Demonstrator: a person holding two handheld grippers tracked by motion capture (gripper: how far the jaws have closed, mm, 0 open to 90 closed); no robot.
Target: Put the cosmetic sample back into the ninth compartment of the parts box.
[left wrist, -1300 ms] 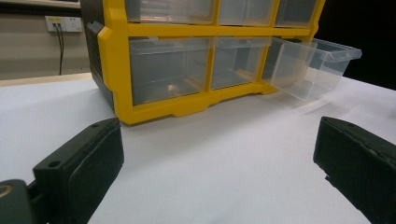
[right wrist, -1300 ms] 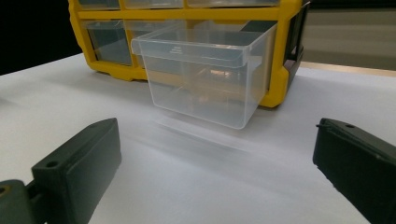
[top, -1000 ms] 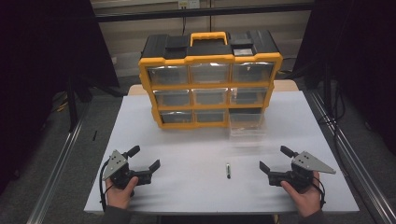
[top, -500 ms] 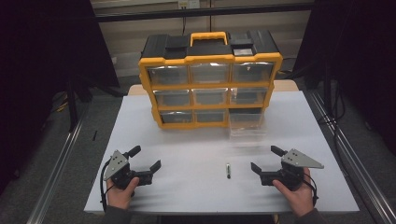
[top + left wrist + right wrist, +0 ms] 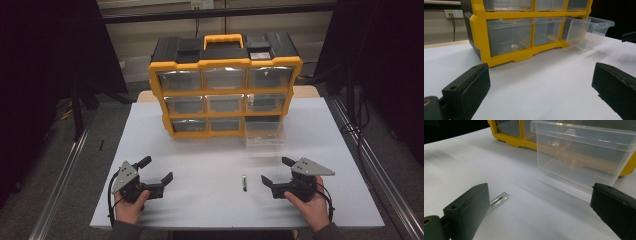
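Near the left front of the white table (image 5: 200, 150), the left gripper (image 5: 154, 174) rests low with its jaws spread wide, holding nothing, apparently just waiting. To its right lies a small greenish pin (image 5: 244, 182), loose on the table. The right gripper (image 5: 276, 174), jaws equally wide and empty, sits just right of it, seemingly lined up to pick it for the clear drawer (image 5: 266, 134) pulled out of the yellow organizer (image 5: 225, 85) beyond.

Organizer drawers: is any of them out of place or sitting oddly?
Yes. The bottom-right clear drawer is pulled out of the yellow organizer onto the table, while the others sit flush. A small pin-like part lies loose.
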